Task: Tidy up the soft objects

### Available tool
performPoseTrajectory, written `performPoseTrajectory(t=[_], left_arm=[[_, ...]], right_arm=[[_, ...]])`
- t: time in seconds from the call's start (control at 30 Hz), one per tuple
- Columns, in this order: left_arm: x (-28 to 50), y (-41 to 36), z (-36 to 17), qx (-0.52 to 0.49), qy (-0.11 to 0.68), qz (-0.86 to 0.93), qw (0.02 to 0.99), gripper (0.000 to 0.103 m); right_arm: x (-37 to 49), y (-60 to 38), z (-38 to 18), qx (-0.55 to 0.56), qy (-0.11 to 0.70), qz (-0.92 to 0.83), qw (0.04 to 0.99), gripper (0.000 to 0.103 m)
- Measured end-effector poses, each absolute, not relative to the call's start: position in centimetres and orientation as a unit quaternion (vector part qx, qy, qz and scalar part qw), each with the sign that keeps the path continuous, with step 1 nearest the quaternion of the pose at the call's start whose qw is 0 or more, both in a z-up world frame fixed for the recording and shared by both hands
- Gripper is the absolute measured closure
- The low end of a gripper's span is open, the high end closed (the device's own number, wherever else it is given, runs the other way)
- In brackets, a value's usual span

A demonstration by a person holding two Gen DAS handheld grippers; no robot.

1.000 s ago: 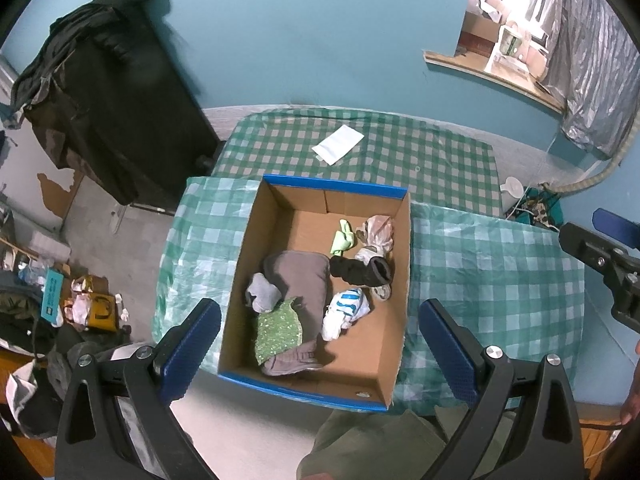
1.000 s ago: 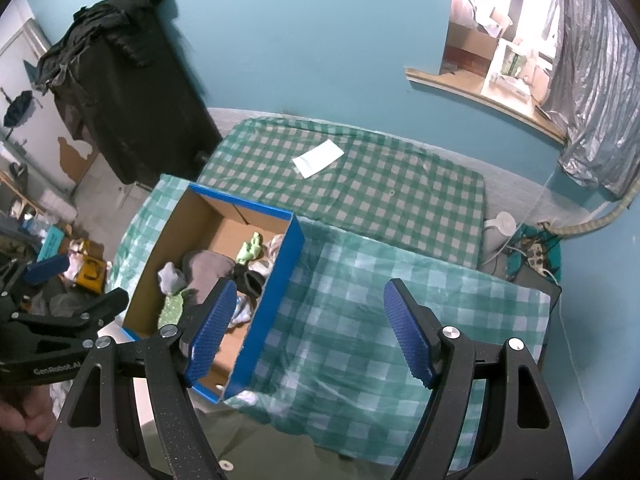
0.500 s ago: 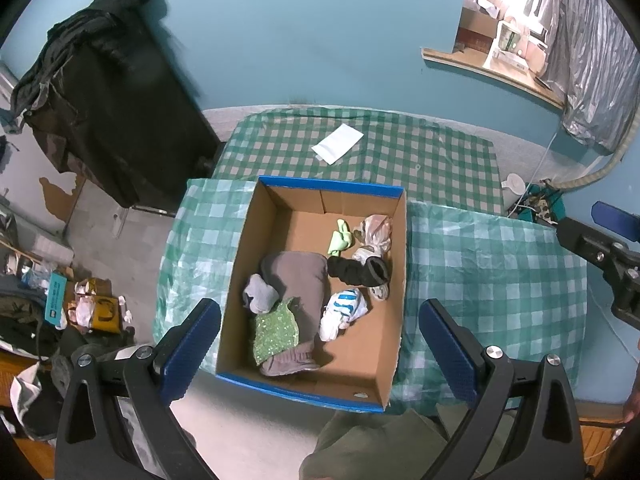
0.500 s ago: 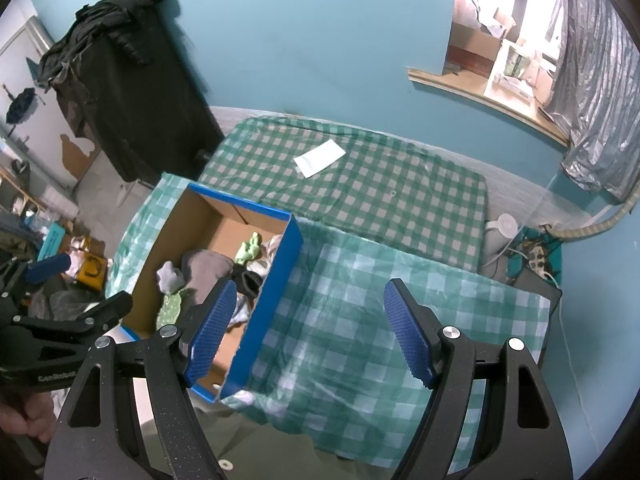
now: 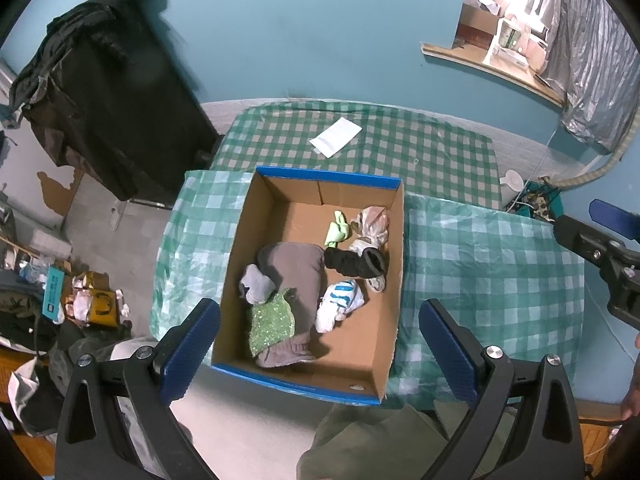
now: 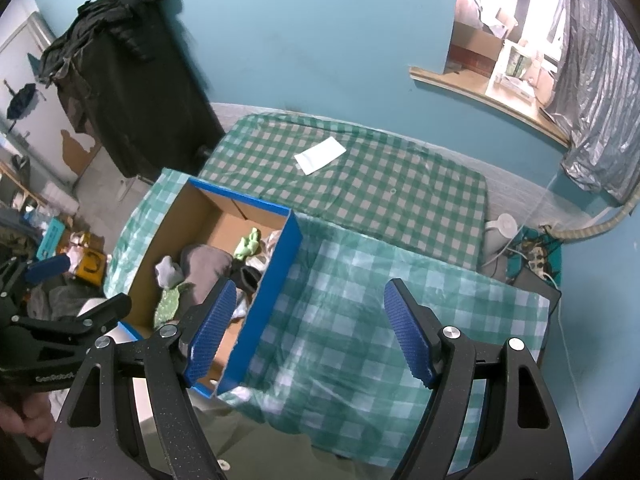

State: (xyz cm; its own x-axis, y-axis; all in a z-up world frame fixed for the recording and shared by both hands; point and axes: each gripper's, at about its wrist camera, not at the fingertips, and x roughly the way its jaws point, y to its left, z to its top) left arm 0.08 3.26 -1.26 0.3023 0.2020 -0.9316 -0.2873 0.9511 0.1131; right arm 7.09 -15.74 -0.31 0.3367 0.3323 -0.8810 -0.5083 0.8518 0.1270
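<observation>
A blue-edged cardboard box (image 5: 384,320) stands on the near checked table. It holds soft items: a grey garment (image 5: 298,272), a grey sock (image 5: 256,286), a green sequined piece (image 5: 272,320), a black sock (image 5: 354,262), a white-and-blue sock (image 5: 340,300), a light green piece (image 5: 338,232) and a pale bundle (image 5: 370,226). My left gripper (image 5: 320,344) is open and empty, high above the box. My right gripper (image 6: 308,330) is open and empty, above the box's right wall (image 6: 272,288) and the bare cloth.
Two tables with green checked cloths (image 6: 384,312); a white envelope (image 5: 335,137) lies on the far one. A black cabinet draped with dark clothes (image 5: 100,96) stands at the left. Clutter lies on the floor at the left (image 5: 80,296). A window ledge (image 6: 488,92) is at the right.
Both views have shifted only slightly. Both grippers stay open and empty, and the items in the box have not moved.
</observation>
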Motion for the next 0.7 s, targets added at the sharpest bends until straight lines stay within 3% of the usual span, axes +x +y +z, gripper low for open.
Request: performPoseTrajectory(t=[0.7], left_arm=[[-0.9, 3.5, -1.6, -0.038, 0.577, 0.161, 0.800, 0.003]], right_arm=[[5.9, -14.5, -0.6, -0.090, 0.516, 0.267, 0.809, 0.026]])
